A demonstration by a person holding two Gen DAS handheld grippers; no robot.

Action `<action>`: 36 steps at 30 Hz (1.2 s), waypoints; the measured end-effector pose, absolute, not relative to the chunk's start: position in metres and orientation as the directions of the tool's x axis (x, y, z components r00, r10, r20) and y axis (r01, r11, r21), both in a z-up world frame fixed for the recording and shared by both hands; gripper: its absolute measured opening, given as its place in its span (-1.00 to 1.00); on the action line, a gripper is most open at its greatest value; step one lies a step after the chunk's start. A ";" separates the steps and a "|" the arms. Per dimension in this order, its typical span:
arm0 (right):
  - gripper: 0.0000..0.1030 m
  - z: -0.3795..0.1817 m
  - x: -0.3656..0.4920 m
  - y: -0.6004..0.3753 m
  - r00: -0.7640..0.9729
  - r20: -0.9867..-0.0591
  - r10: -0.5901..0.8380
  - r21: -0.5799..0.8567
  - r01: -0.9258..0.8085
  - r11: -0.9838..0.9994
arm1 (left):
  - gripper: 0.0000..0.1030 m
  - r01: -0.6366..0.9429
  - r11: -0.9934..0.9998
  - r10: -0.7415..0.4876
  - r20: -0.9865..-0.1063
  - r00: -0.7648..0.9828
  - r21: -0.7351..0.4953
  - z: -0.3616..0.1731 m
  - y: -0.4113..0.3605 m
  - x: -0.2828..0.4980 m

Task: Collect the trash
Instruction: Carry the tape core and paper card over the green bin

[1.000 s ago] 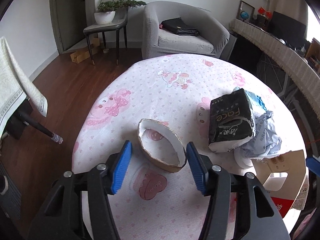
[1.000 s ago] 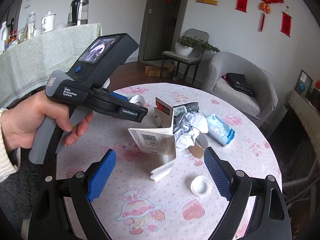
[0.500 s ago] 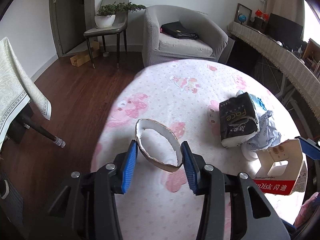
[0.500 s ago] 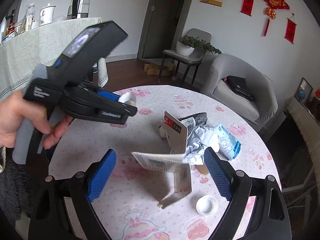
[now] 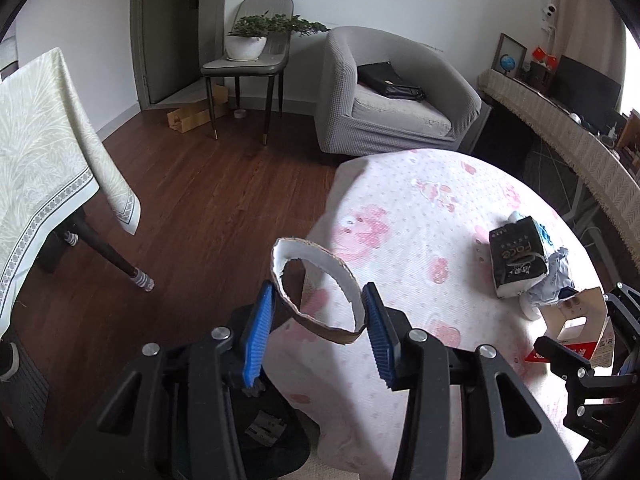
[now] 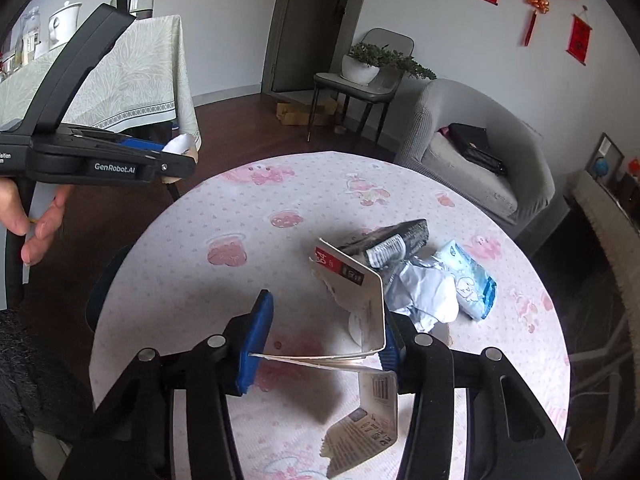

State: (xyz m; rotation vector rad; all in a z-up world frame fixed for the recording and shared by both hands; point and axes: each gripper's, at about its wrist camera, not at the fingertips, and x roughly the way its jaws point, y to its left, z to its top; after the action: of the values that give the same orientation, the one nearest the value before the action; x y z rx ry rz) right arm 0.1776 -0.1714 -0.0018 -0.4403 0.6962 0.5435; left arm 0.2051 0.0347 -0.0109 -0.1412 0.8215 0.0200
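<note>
So the left gripper (image 5: 318, 326) had its blue pads pinched on that torn cardboard ring (image 5: 316, 286), and by this point it had swung off the pink tablecloth (image 5: 420, 216), where a second before the ring was still sitting flat on it. Right under the jaws there was a dark bin (image 5: 276, 436) with what looked like a scrap already in it, so my guess was the ring was about to get dropped there.

The right gripper (image 6: 320, 334) had changed too: a moment before it was spread wide around the flattened red-and-white carton (image 6: 362, 320), now it was squeezed onto the carton, lifted a bit off the cloth I think.

Just beyond the carton, the black tissue pack (image 6: 394, 240), the crumpled silver wrapper (image 6: 424, 292) and the blue wipes pack (image 6: 468, 284) were still on the table, so plenty left to collect. Two pieces in hand at once, not bad.
</note>
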 end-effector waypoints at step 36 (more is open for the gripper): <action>-0.05 0.014 0.201 -0.048 0.414 -0.665 0.622 0.242 -0.668 0.704 | -0.08 -0.233 0.968 0.075 -0.786 0.614 -0.090 -0.060 0.172 0.161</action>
State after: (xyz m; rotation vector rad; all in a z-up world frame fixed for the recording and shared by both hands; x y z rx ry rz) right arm 0.2008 -0.0483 0.0138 -0.0637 0.8067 0.8109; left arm 0.1605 0.1718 -0.0598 -0.1909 0.8941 0.1786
